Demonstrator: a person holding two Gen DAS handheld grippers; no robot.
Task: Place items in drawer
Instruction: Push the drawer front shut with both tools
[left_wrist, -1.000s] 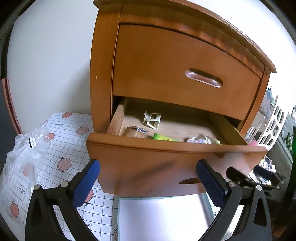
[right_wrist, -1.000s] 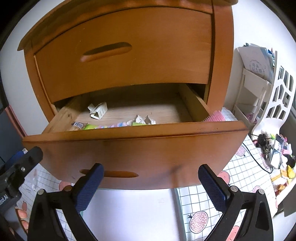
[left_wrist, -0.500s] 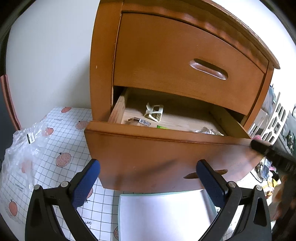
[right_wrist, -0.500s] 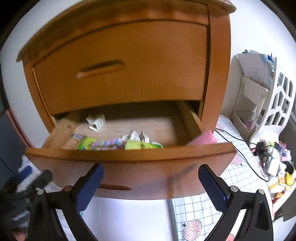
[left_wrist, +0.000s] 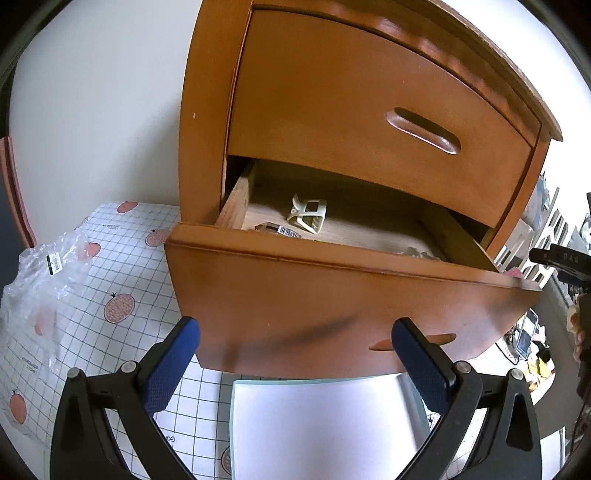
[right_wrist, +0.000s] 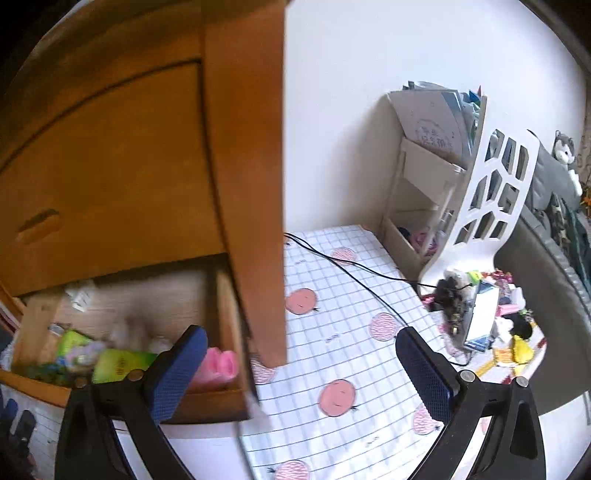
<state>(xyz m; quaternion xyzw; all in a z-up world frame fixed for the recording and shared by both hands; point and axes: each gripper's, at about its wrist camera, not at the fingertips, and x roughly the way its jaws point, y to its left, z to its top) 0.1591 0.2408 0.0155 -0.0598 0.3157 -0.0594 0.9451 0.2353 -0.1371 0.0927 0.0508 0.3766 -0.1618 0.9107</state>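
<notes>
2 claws are held with fingers apart and empty. The left claw (left_wrist: 295, 347) is faced by the open drawer (left_wrist: 332, 295), a white clip (left_wrist: 308, 218) seen inside at 12 o'clock. Only by the right claw (right_wrist: 301, 363) are green packets (right_wrist: 118, 363), a pink item (right_wrist: 218, 363) and the checked desk (right_wrist: 332, 332) at 1 o'clock shown.

The drawer (left_wrist: 332, 295) sticks out under another drawer (left_wrist: 369, 122). A clip (left_wrist: 308, 218) lies inside, near the back.
</notes>
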